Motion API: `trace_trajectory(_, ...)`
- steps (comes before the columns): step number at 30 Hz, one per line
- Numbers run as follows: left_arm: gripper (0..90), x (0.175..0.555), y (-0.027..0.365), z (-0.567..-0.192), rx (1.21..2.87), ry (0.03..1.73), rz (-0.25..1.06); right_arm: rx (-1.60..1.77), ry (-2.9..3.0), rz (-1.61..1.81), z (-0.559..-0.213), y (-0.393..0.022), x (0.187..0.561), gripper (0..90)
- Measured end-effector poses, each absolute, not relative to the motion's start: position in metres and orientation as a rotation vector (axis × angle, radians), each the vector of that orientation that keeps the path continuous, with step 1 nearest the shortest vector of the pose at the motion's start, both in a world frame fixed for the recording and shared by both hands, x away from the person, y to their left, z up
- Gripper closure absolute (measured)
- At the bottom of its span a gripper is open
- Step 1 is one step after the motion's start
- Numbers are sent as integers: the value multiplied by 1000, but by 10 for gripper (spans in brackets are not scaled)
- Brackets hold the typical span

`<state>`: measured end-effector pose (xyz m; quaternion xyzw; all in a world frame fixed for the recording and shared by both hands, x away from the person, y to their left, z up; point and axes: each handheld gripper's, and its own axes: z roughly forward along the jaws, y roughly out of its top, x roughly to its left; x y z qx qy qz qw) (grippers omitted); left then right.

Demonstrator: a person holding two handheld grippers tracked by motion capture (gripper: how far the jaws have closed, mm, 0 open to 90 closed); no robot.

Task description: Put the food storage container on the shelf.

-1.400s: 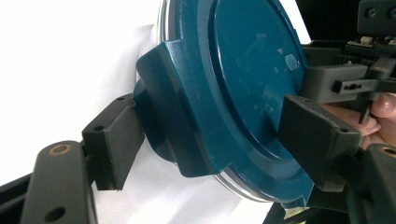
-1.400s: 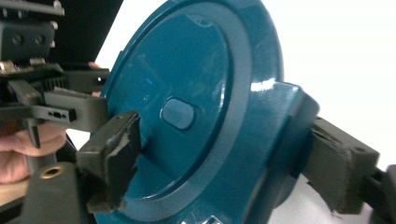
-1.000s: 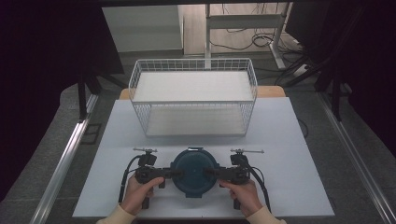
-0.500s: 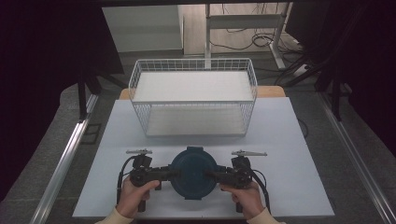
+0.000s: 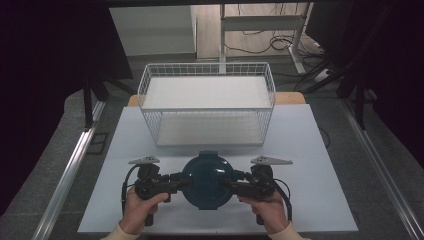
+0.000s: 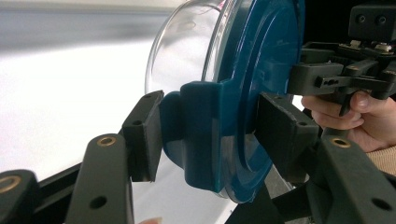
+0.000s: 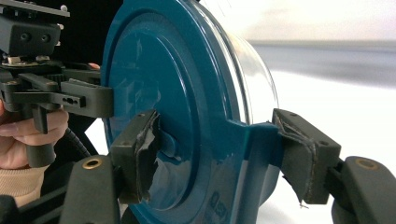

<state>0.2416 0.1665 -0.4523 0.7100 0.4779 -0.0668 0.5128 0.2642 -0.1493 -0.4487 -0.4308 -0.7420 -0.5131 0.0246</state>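
Note:
A round container point(image 5: 207, 181) with a dark blue lid and a clear bowl hangs just above the white table between both grippers. My left gripper point(image 5: 182, 182) grips its left side; in the left gripper view its jaws point(image 6: 208, 135) have just been closing and now press on the lid's blue side tab point(image 6: 201, 130). My right gripper point(image 5: 228, 183) holds the opposite side, its worn pads point(image 7: 140, 149) clamped over the lid's edge and the tab point(image 7: 252, 154). Each gripper view also shows the other gripper point(image 6: 341, 79) point(image 7: 60, 98) across the lid.
A white wire basket point(image 5: 207, 66) stands behind the container at the table's far middle, its front wall close to the lid. The white table point(image 5: 310, 150) has bare room left and right. A person's hands point(image 5: 140, 210) hold the grippers at the near edge.
Both hands have risen a little, carrying the container up off the table. The left jaws have narrowed onto the tab.

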Motion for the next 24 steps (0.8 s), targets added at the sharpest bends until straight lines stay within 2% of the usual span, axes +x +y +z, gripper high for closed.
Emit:
trace_trajectory(16, 437, 251, 170, -422, 1706, 1093, -97, -1268, -2360, -1649, -416, -146, 274, 338)
trace_trajectory(24, 437, 265, 175, -395, 1691, 1066, -67, -1226, -2411, -1673, -382, -140, 292, 338)
